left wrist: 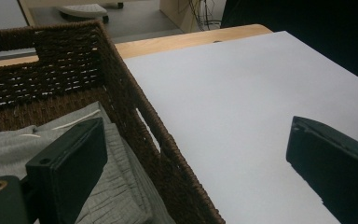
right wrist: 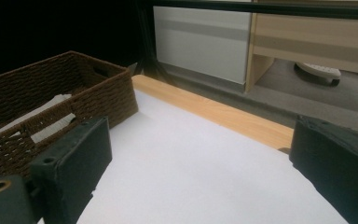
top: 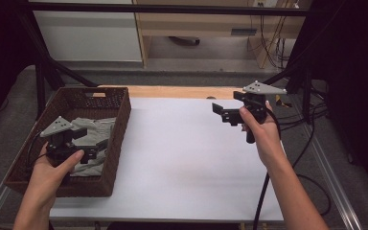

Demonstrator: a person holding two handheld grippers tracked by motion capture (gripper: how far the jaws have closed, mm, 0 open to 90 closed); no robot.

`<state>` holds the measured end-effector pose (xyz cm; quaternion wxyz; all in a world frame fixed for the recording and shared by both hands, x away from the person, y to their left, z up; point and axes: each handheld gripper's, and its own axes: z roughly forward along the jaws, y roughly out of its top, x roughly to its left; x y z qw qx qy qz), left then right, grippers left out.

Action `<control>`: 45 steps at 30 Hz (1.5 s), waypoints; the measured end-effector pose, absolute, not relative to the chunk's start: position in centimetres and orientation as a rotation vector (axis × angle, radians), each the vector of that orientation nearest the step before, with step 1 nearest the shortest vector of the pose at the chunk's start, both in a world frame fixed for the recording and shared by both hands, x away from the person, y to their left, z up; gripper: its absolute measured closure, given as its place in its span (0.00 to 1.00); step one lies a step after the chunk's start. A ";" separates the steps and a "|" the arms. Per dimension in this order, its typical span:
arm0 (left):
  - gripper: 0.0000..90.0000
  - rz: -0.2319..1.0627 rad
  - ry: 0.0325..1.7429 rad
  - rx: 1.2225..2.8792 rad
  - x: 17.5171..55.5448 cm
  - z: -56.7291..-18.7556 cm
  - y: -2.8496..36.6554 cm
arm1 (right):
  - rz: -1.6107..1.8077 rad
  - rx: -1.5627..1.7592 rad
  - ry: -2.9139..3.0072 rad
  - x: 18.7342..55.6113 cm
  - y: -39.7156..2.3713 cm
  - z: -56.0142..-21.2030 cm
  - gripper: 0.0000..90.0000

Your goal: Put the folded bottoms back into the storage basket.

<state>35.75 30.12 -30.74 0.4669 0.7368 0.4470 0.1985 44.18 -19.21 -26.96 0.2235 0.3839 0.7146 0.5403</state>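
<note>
A white table [top: 182, 158] with a pale wood strip along its far edge carries a dark brown wicker basket [top: 117, 139] at its left end, seen from above. The basket is rectangular, tightly woven, with a slot handle cut into its far wall. Inside lies a crumpled grey cloth [top: 98, 132], ribbed in texture in the left gripper view [left wrist: 116, 191], with thin white cords lying on it.

The left gripper [top: 93, 148], black with a grey three-cornered plate on top, is held by the left hand [top: 52, 170] over the basket's near half. Its jaws stand wide apart and hold nothing: in the left gripper view one jaw hangs over the cloth inside the basket, the other over the bare table outside the basket wall [left wrist: 168, 154]. Whether the inner jaw touches the cloth cannot be told.

The right gripper [top: 223, 114], of the same make, is held by the right hand [top: 261, 129] above the table's far right part, well apart from the basket. Its jaws are also spread wide and empty, pointing across the white surface [right wrist: 191, 177] toward the basket [right wrist: 51, 107] and the wood edge.
</note>
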 end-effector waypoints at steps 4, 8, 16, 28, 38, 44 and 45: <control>0.06 0.491 1.101 1.804 35.7 -30.7 30.3 | 1.500 1.069 1.947 43.9 -20.3 -26.8 0.06; 0.06 0.494 1.097 1.804 35.7 -30.6 30.4 | 1.517 1.078 1.923 43.5 -21.5 -26.6 0.05; 0.06 0.494 1.097 1.820 35.9 -30.9 29.9 | 1.537 1.118 1.877 42.8 -24.1 -27.0 0.05; 0.06 0.480 1.072 1.853 35.6 -31.7 29.3 | 1.495 1.153 1.861 40.6 -27.1 -29.7 0.05; 0.06 0.482 1.081 1.861 35.7 -32.1 29.1 | 1.497 1.129 1.881 38.0 -27.6 -33.7 0.05; 0.06 0.486 1.077 1.874 35.6 -32.2 29.3 | 1.496 1.143 1.871 36.7 -27.8 -35.8 0.05; 0.06 0.491 1.083 1.868 35.6 -32.3 29.4 | 1.500 1.149 1.868 36.5 -27.8 -36.2 0.05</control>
